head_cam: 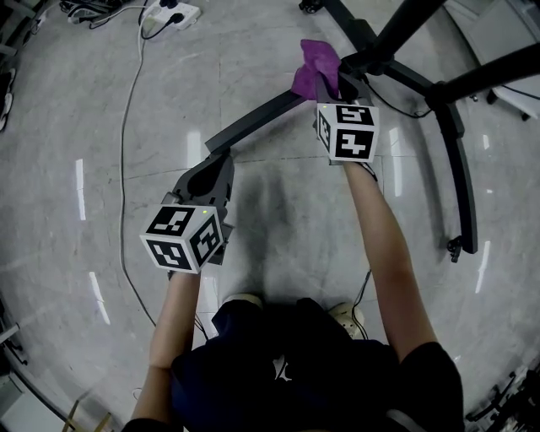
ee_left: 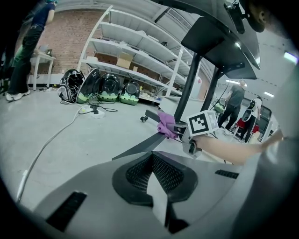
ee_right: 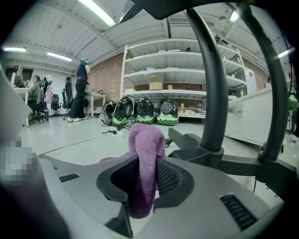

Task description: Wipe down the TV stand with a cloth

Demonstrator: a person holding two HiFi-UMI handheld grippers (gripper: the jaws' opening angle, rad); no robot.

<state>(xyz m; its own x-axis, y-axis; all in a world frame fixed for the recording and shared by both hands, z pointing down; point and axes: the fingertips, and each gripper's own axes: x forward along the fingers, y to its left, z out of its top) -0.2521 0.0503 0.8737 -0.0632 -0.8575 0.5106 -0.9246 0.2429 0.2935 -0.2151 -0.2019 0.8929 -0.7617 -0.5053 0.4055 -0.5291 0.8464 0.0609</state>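
Note:
A purple cloth is pinched in my right gripper and rests on the TV stand's black base where a floor leg joins the hub. In the right gripper view the cloth hangs folded between the shut jaws, with the stand's upright pole just behind. My left gripper hovers over the near end of that same leg, jaws together and empty. In the left gripper view the leg runs ahead to the cloth.
More black legs of the stand curve off to the right on the grey floor. A white power strip and its cable lie at the left. Shelving, backpacks and people stand far off.

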